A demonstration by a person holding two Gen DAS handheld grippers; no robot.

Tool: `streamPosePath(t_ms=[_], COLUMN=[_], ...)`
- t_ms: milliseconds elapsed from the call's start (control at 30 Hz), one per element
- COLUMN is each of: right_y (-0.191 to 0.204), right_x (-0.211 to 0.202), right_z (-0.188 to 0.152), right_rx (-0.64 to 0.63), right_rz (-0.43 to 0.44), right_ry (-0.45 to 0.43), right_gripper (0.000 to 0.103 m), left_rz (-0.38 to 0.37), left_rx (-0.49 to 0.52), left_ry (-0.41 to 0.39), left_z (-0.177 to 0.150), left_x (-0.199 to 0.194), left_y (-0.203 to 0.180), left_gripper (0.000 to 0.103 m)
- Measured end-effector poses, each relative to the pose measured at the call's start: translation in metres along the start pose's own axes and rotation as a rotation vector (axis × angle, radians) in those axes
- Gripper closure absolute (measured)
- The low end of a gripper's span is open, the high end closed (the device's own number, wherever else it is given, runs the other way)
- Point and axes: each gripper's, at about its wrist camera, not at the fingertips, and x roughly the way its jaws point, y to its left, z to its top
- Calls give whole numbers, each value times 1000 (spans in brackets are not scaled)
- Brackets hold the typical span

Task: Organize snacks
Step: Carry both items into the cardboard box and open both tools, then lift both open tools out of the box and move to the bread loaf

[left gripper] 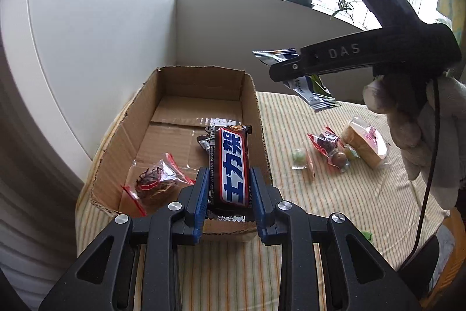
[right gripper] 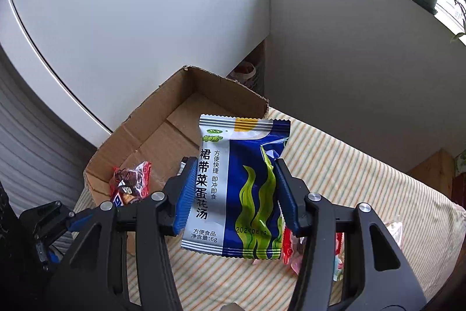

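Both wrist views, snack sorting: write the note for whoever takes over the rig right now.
Left gripper: jaws shut on the chocolate bar, held over the cardboard box.
Right gripper: jaws shut on the blue soup packet, in the air near the box.
Done: a red-edged clear snack bag and a dark wrapper lie in the box.
Left: drop both held items, then collect the loose snacks on the striped cloth.

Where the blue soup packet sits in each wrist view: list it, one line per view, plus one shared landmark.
Left wrist view: the soup packet hangs upper right, pinched in the right tool.
Right wrist view: soup packet at centre, filling the space between the tool's fingers.
Shared landmark: the cardboard box.
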Motion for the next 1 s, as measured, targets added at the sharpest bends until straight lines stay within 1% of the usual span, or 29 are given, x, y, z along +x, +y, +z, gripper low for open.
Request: streamPosePath(t_ms=[167, 333, 367, 433, 467, 500, 533, 567, 600, 800, 1000], right_y=[16, 25, 25, 26, 27, 27, 27, 26, 25, 14, -1], right_x=[28, 47, 49, 55, 57, 57, 57, 57, 56, 40, 7], right_z=[21, 28, 28, 29, 29, 29, 29, 29, 28, 25, 13], right_rx=[-13, -28, -31, -35, -36, -35, -36, -36, -33, -16, 1], right_rz=[7, 9, 5, 2, -1, -5, -1, 4, 4, 4, -2], right_ry=[16, 37, 42, 54, 53, 49, 46, 47, 46, 30, -1], right_gripper=[49, 49, 48, 41, 33, 28, 27, 27, 27, 27, 27], left_rz=[11, 18, 18, 27, 26, 23, 26, 33, 38, 40, 34], left_rx=[-9, -26, -26, -37, -40, -43, -46, -50, -53, -58, -53], left_ry=[7, 8, 8, 4, 1, 0, 0, -5, -16, -28, -45], left_z=[4, 9, 9, 11, 11, 13, 13, 14, 14, 14, 11], left_x=[7, 12, 13, 14, 15, 16, 16, 16, 14, 8, -6], left_y=[12, 22, 23, 26, 27, 29, 29, 30, 30, 30, 19], left_gripper=[77, 77, 76, 76, 76, 70, 62, 45, 43, 43, 43])
